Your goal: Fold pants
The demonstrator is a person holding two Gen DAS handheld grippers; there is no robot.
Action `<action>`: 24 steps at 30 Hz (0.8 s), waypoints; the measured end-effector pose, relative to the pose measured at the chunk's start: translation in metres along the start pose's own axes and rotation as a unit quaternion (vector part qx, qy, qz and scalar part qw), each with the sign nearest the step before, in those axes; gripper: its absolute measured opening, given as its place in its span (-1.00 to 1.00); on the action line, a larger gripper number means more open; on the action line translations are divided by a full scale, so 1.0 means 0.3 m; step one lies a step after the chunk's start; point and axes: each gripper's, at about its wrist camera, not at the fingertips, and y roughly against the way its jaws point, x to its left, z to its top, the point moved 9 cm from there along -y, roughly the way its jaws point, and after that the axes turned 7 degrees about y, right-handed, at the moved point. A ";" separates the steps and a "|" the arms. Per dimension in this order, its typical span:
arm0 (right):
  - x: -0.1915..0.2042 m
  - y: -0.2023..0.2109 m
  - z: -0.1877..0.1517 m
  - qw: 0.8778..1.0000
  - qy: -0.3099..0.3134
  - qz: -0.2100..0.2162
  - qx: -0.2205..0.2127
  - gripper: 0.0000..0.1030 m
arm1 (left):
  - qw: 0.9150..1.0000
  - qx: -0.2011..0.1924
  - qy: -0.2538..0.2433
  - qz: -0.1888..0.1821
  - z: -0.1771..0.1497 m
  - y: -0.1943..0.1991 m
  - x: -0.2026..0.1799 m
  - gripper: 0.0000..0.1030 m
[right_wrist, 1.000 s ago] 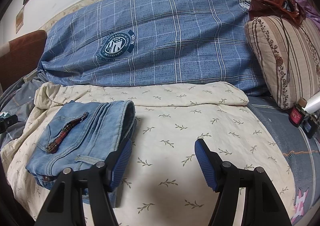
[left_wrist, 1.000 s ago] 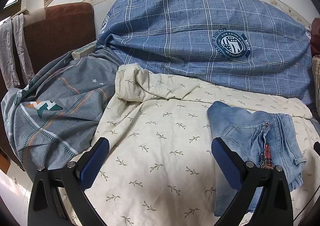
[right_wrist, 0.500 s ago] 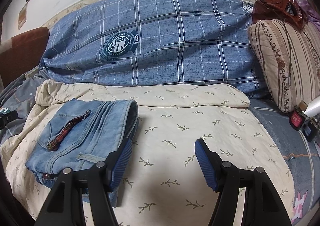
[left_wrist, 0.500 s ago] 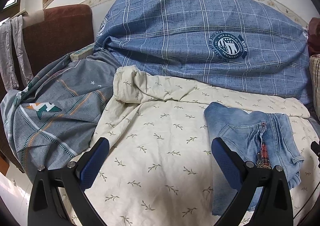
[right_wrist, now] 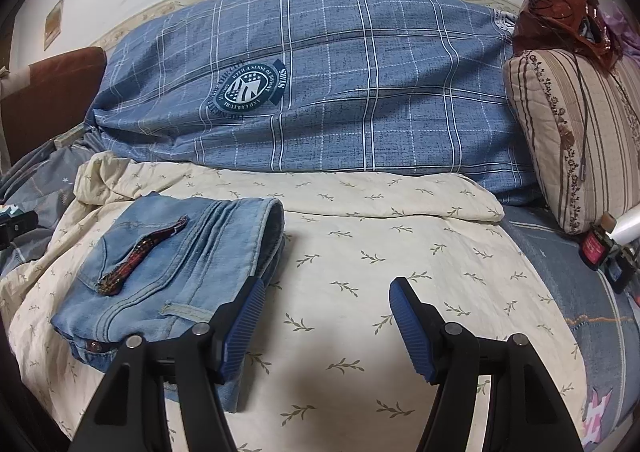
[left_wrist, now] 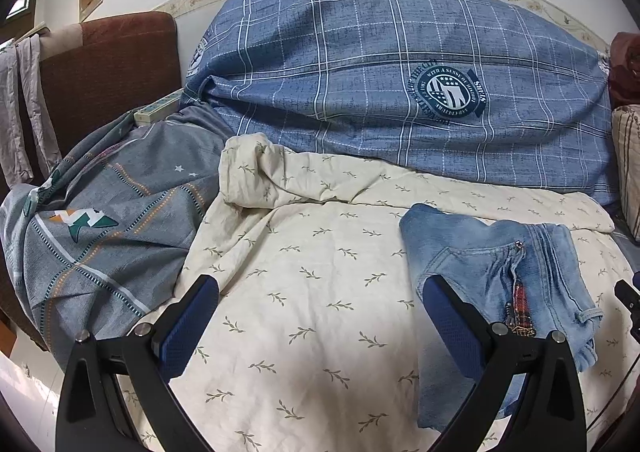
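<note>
The light blue denim pants (left_wrist: 492,272) lie folded in a compact bundle on the cream leaf-print blanket (left_wrist: 312,292), with a red plaid strip along a seam. In the right wrist view the pants (right_wrist: 168,272) lie at the left, the blanket (right_wrist: 380,252) under them. My left gripper (left_wrist: 320,316) is open and empty, above the blanket to the left of the pants. My right gripper (right_wrist: 326,316) is open and empty, its left finger just in front of the pants' near right corner.
A large blue plaid duvet (left_wrist: 400,83) is piled against the wall behind. A grey patterned quilt (left_wrist: 104,219) hangs at the left by a brown headboard (left_wrist: 108,63). A striped pillow (right_wrist: 580,139) and small bottles (right_wrist: 604,248) lie at the right.
Both grippers have drifted slightly; the view shifts a little so the pants sit marginally lower and farther left in the left wrist view. Both stay open and the pants have not moved.
</note>
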 end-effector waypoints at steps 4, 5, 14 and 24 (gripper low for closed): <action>0.003 -0.001 0.001 1.000 0.003 0.001 0.000 0.33 | 1.000 -0.001 -0.002 -0.004 0.001 0.004 -0.005 0.98; 0.005 -0.001 0.002 1.000 0.004 0.001 0.000 0.33 | 1.000 -0.001 -0.002 -0.004 0.001 0.003 -0.005 0.98; 0.013 0.001 0.003 1.000 0.011 0.002 -0.001 0.33 | 1.000 0.000 0.000 -0.003 0.001 0.003 -0.003 0.98; 0.021 0.002 0.005 1.000 0.016 0.003 -0.003 0.33 | 1.000 -0.004 -0.001 -0.007 0.001 0.005 -0.008 0.98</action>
